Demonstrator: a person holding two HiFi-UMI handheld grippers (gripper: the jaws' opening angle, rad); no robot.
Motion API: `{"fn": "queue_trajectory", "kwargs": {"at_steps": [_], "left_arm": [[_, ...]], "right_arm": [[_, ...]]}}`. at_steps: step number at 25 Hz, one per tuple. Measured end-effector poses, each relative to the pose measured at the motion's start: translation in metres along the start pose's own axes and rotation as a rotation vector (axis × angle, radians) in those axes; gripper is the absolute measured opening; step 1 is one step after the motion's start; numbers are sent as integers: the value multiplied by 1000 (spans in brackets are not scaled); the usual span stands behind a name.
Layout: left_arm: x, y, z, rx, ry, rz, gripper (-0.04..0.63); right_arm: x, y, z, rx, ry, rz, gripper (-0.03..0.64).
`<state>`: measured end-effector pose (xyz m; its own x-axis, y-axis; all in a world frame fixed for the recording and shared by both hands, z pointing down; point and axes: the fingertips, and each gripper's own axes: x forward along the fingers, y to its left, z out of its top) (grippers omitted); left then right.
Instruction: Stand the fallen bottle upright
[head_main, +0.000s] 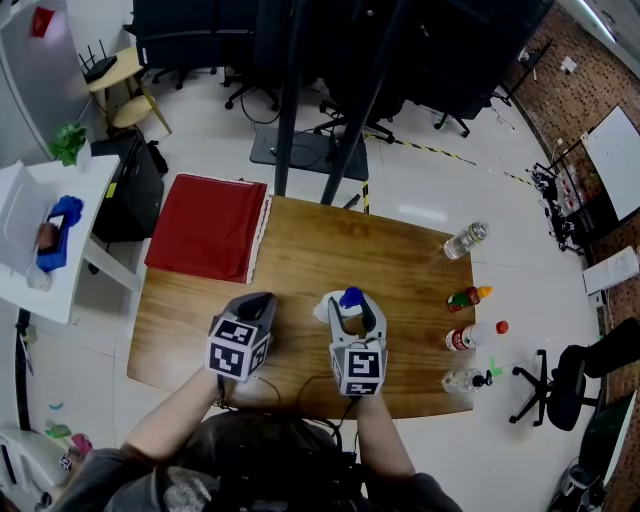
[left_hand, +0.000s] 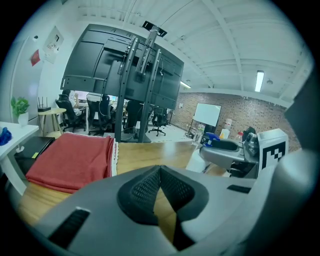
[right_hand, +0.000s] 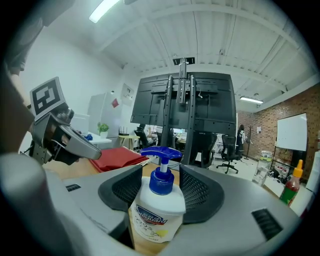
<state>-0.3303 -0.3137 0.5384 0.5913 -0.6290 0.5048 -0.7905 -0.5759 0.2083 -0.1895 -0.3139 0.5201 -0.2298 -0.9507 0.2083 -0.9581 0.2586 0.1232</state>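
A white pump bottle (right_hand: 156, 215) with a blue pump head stands upright on the wooden table (head_main: 300, 240). My right gripper (right_hand: 159, 187) has one jaw on each side of it, and the pads sit close beside its shoulders without visibly squeezing. In the head view the bottle (head_main: 351, 297) shows inside the right gripper (head_main: 352, 308) near the table's front edge. My left gripper (head_main: 262, 302) hovers to its left, apart from it. Its pads meet at the tip with nothing between them (left_hand: 160, 175).
A folded red cloth (head_main: 208, 226) lies on the table's far left corner. Along the right edge stand a clear water bottle (head_main: 465, 240), a red sauce bottle (head_main: 468, 297), a red-capped bottle (head_main: 472, 336) and a clear bottle (head_main: 466, 380). Office chairs and a black stand are beyond.
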Motion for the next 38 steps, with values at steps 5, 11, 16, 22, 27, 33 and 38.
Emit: {"fn": "queue_trajectory", "kwargs": {"at_steps": [5,11,16,22,27,33,38], "left_arm": [[-3,0,1,-6,-3,4,28],[-8,-2,2,-6,-13,4,28],[-13,-4,3,-6,-23,2,28],[-28,-14,14,2,-68,-11,28],[-44,-26,25,50,-142,-15,28],[-75,-40,41,41,-238,-29,28],[-103,-57,59,50,-314,-55,28]], "right_arm": [[2,4,-2,17,24,16,363],[-4,3,-3,14,25,0,391],[-13,3,3,26,11,-7,391],[-38,5,-6,34,26,-24,391],[-57,9,4,53,-7,-37,391],[-83,23,41,95,-92,-30,329],[-111,32,83,109,-211,-37,244]]}}
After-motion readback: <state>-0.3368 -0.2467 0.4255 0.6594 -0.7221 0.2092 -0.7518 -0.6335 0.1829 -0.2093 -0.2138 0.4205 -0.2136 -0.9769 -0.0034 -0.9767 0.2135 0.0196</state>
